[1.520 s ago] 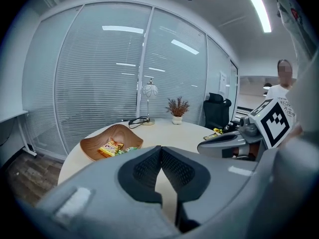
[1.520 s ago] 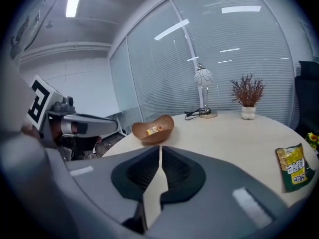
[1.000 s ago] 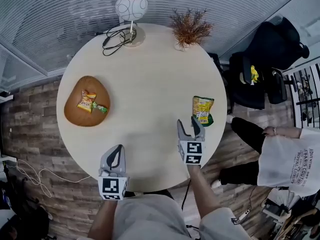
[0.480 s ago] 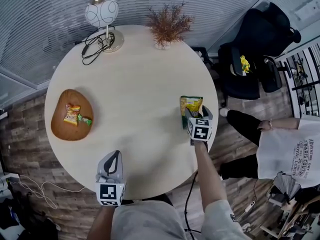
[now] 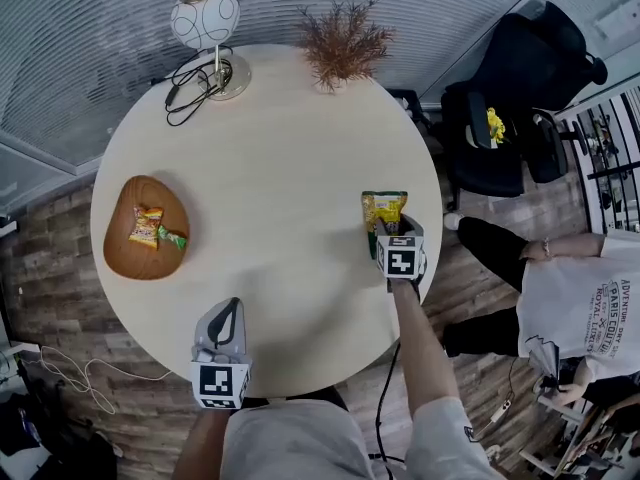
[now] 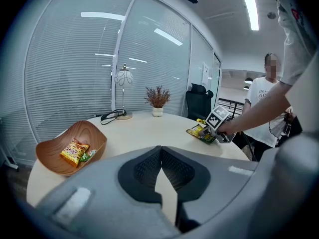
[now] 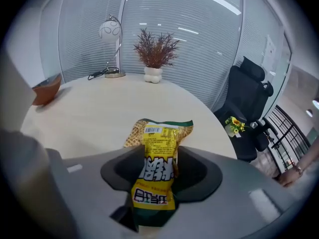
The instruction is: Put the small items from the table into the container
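At the left of the round tabletop (image 5: 280, 158) a wooden bowl (image 5: 140, 266) is sitting with two small packets (image 5: 147, 226) already lying in it. Near the front edge, the left tool (image 5: 232, 305) is hovering over bare surface with its jaws pressed together and nothing between them. At the right edge, well apart from the bowl, the right tool (image 5: 390, 227) is pointing down at a yellow and green snack bag (image 5: 383, 206) that is lying flat on the tabletop. Its jaws are closing around the bag's near half, and the pads are already pinching the film inward on both sides.

The bag is probably light, soft and crinkly, with slick film and brittle contents. A hold across the middle of its width, where the tool is now, looks sound. A gentle squeeze should be enough, since a hard clamp could crush what is inside, while a loose one may let the film slip.
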Demonstrator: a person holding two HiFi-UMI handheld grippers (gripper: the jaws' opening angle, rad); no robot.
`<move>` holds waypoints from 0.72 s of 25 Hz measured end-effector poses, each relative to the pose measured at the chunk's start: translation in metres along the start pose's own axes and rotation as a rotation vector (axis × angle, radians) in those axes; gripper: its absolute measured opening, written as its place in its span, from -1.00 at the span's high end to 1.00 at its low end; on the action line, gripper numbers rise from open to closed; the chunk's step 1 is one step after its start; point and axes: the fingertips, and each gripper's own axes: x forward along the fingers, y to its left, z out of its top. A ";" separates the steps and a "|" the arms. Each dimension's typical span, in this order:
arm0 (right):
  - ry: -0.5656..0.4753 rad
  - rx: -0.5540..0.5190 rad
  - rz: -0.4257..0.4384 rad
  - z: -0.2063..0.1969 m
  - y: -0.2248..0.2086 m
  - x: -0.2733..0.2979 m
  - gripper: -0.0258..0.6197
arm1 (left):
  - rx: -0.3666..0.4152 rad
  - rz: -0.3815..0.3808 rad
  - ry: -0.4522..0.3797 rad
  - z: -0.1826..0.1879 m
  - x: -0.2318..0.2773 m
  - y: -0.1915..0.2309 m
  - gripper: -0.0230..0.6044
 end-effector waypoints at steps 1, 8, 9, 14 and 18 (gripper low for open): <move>0.001 -0.012 -0.002 0.000 0.001 -0.001 0.34 | -0.004 0.004 0.002 -0.001 -0.001 0.001 0.97; 0.009 -0.064 0.034 0.001 0.018 -0.007 0.56 | -0.014 0.015 -0.017 -0.004 -0.009 0.006 0.97; 0.008 -0.071 0.037 0.002 0.021 -0.008 0.59 | -0.016 0.018 -0.020 -0.004 -0.011 0.007 0.97; -0.031 -0.078 0.054 0.012 0.040 -0.019 0.68 | -0.024 0.042 -0.031 -0.005 -0.023 0.014 0.97; -0.086 -0.109 0.106 0.035 0.071 -0.030 0.68 | -0.033 0.078 -0.051 -0.006 -0.038 0.024 0.97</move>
